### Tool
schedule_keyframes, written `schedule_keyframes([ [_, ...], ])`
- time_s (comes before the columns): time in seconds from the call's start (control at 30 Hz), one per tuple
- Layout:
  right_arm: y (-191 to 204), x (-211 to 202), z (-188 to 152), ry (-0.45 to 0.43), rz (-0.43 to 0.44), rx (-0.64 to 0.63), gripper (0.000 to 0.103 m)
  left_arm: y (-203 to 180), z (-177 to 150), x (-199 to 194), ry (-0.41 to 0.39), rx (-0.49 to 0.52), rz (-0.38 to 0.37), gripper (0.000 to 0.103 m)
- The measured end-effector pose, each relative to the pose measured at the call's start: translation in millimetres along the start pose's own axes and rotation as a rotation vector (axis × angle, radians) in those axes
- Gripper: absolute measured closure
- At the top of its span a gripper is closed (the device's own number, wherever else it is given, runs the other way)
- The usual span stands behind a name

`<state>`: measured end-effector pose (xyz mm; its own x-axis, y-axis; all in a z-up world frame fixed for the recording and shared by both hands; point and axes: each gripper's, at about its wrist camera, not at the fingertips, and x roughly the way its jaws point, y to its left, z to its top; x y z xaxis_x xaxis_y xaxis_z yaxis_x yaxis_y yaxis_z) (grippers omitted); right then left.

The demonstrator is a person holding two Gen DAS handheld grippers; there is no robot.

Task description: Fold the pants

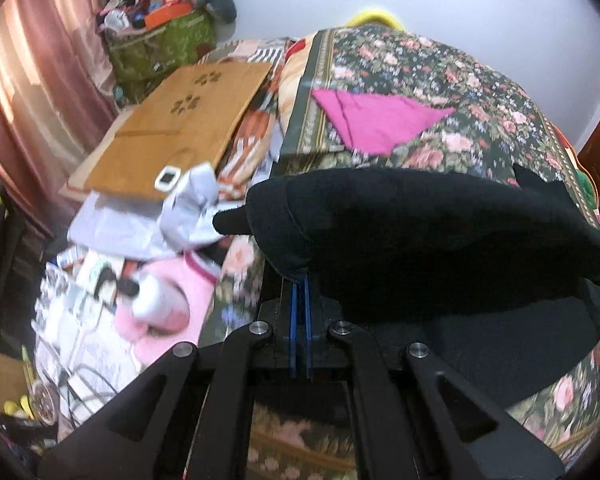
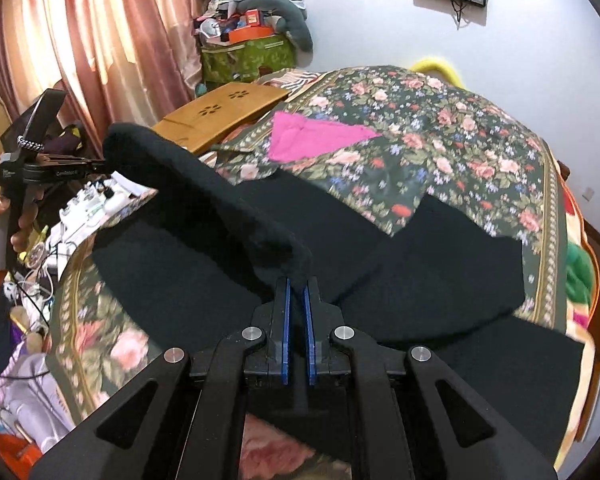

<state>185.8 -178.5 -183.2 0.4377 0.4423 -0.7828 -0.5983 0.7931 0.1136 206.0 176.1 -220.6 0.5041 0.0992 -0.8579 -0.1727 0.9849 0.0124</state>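
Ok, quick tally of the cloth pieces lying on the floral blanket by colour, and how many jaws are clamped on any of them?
Black pants: 1, on the blanket
Pink cloth: 1
Jaws clamped on the pants: 2, left gripper and right gripper
Total cloth pieces: 2

Count on and around the bed

Two grippers: the left gripper (image 1: 301, 280) and the right gripper (image 2: 297, 280). One pair of black pants (image 2: 420, 264) on the bed (image 2: 460, 132), one pink cloth (image 2: 312, 138) beyond them, one wooden board (image 2: 220, 114) at the bed's left edge, one green bag (image 2: 248, 58) behind the board.
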Motion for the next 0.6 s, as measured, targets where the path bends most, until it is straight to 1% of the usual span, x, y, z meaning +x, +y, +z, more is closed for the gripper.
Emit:
schedule_keyframes([
  [0.17,5,7,-23,0.031,0.007,0.017,0.097,13,-31,10,0.049,-0.037,0.007,0.101],
  [0.27,9,7,-33,0.024,0.01,0.042,0.097,16,-48,19,0.093,-0.048,0.004,0.101],
  [0.37,8,5,-35,0.017,0.016,0.066,0.096,18,-61,28,0.137,-0.041,0.014,0.101],
  [0.5,6,-1,-33,0.029,0.037,0.088,0.092,17,-64,20,0.129,-0.047,0.024,0.099],
  [0.6,3,-9,-33,0.031,0.043,0.097,0.091,17,-61,10,0.11,-0.063,0.029,0.093],
])
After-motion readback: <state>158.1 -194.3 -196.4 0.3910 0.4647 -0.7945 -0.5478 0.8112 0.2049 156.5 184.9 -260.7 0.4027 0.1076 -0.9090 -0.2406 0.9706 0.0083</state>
